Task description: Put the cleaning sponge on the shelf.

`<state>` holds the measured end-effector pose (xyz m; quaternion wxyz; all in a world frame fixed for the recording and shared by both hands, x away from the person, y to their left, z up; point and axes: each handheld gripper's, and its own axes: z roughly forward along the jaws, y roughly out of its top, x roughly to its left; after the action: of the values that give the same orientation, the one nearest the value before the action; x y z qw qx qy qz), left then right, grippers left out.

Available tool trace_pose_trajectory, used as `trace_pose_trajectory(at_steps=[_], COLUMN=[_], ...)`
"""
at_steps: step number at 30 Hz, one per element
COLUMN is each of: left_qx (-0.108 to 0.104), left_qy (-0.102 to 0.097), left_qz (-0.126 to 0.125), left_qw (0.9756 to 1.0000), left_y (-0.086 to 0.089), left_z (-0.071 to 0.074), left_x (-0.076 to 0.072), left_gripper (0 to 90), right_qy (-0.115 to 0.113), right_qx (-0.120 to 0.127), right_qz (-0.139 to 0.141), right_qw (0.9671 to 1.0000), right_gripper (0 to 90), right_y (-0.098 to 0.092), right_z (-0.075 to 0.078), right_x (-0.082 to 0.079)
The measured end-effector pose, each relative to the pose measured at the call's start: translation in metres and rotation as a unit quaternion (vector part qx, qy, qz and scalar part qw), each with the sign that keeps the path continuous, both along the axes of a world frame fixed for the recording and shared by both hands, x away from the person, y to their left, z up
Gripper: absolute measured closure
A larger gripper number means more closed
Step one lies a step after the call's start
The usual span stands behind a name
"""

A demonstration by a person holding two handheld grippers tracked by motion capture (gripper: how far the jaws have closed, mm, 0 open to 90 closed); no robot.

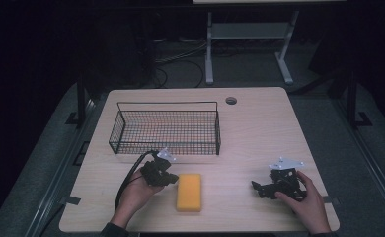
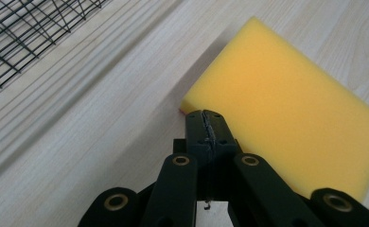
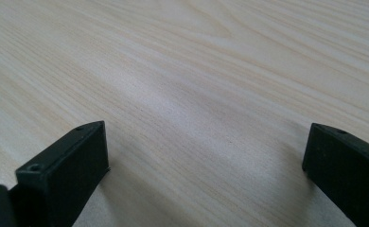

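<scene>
A yellow sponge (image 1: 189, 192) lies flat on the wooden table (image 1: 259, 133) near its front edge. My left gripper (image 1: 172, 178) rests just left of the sponge, its tips at the sponge's near corner. In the left gripper view the two black jaws of my left gripper (image 2: 206, 115) are pressed together with nothing between them, and the sponge (image 2: 286, 104) spreads out beyond and to the right. My right gripper (image 1: 257, 188) sits on the table at the front right in a hand. Its jaws stand wide apart over bare wood in the right gripper view (image 3: 206, 156).
A black wire basket (image 1: 167, 129) stands on the table behind the left gripper; its mesh (image 2: 26, 28) shows at the top left of the left gripper view. A round cable hole (image 1: 231, 100) lies at the table's far edge. A white stand (image 1: 250, 44) is on the floor beyond.
</scene>
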<state>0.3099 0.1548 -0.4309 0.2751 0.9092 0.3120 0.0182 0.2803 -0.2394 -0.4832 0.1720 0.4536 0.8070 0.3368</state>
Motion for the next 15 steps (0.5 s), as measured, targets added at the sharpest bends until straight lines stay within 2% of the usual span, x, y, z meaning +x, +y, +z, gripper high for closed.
trace_pose_trajectory(at_steps=[12,15], left_qx=[-0.002,0.002], left_qy=[0.001,0.002], left_qz=[-0.006,-0.015], left_qw=[1.0,0.9999], left_y=[-0.012,-0.016], left_z=[-0.001,-0.001], left_x=[0.004,0.006], left_gripper=[89.6,89.6], right_qy=[0.0,0.0], right_qx=[0.0,0.0], right_qz=[0.0,0.0], right_qw=[1.0,1.0], right_gripper=[0.3,0.3], right_y=[0.0,0.0], right_z=[0.0,0.0], right_x=[0.0,0.0])
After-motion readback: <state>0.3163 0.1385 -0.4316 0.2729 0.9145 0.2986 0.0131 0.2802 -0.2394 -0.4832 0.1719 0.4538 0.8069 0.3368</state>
